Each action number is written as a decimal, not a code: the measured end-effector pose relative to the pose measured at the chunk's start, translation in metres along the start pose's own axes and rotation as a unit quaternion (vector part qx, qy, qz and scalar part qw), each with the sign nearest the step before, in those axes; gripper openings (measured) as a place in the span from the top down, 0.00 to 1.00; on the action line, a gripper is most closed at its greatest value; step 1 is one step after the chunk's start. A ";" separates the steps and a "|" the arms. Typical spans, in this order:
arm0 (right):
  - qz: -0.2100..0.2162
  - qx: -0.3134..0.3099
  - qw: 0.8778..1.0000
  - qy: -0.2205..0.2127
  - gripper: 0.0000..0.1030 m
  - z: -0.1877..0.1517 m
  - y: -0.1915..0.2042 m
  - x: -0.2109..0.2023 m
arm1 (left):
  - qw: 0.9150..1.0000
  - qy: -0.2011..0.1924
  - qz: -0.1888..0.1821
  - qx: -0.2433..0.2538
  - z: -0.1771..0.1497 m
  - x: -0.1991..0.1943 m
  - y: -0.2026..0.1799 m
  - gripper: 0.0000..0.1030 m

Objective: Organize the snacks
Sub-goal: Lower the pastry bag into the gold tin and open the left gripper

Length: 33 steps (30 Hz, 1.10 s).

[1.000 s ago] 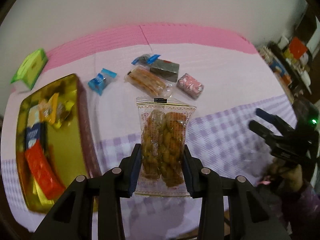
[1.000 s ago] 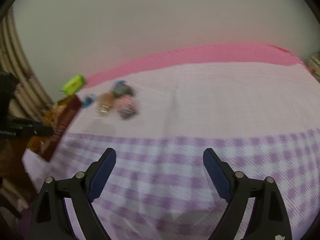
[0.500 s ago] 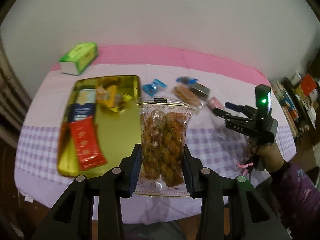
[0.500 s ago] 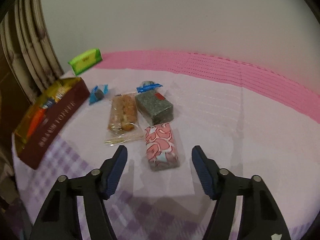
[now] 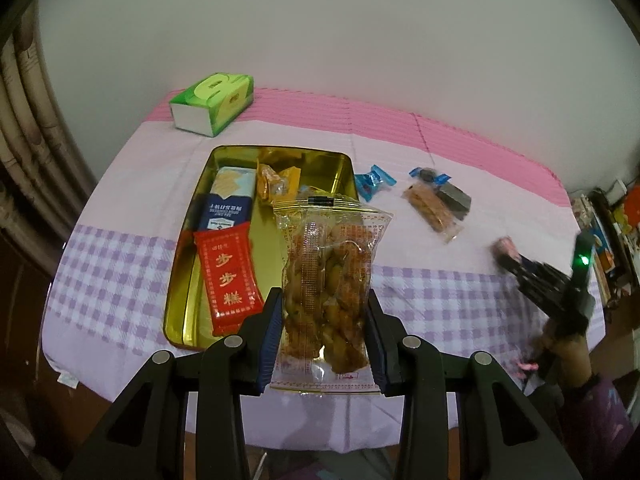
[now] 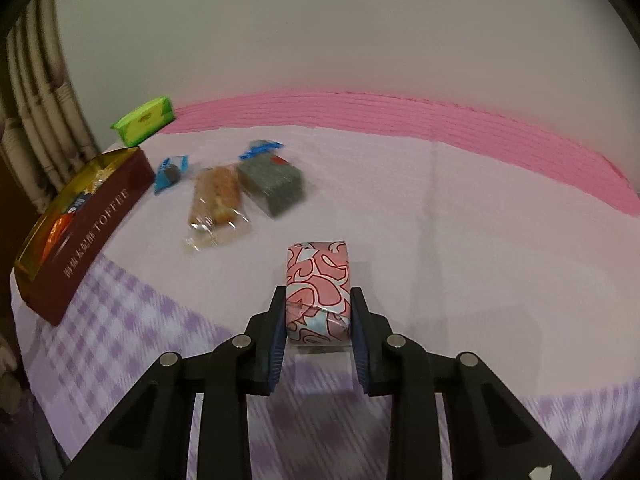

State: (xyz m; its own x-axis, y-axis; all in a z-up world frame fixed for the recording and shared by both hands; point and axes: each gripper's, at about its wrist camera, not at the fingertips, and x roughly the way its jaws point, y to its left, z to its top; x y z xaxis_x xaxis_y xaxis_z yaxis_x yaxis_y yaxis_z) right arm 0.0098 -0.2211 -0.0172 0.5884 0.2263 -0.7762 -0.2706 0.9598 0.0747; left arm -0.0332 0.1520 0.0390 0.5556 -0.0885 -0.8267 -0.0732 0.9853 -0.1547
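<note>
- Left gripper [image 5: 323,334], lower centre, grips the fried-twist packet [image 5: 329,280]; next, lower it into the gold tin [image 5: 188,280].
- Right gripper [image 6: 319,322] has just been closing, now clamping the pink-patterned snack [image 6: 318,280]; lift next.

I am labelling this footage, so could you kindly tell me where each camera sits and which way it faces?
Left wrist: on the left tongs, angled down at the gold tin; they grip the twist-snack bag; the right tongs and a hand show.
Right wrist: on the right tongs, angled down across the tablecloth; their jaws, just closing, press the pink packet.
Shared: tin, green tissue box, loose snacks.
</note>
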 end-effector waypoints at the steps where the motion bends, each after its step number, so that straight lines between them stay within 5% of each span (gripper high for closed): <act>1: -0.006 0.008 1.000 0.000 0.74 -0.004 -0.004 -0.003 | 1.000 0.001 0.002 0.005 0.001 0.004 0.000 0.62; 9: -0.026 0.057 0.998 0.000 0.74 -0.010 -0.029 -0.007 | 0.999 -0.014 0.036 0.036 0.011 0.025 -0.004 0.62; 33: -0.042 0.043 0.998 0.008 0.73 -0.010 -0.023 -0.006 | 0.992 -0.008 0.107 0.061 0.023 0.082 0.008 0.62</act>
State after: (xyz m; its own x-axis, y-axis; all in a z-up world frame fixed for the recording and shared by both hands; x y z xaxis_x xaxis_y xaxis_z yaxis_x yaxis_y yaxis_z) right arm 0.0050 -0.2464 -0.0209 0.5947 0.1422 -0.7913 -0.1534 0.9862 0.0619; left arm 0.0306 0.1554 -0.0179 0.5512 0.1252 -0.8249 -0.0908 0.9918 0.0899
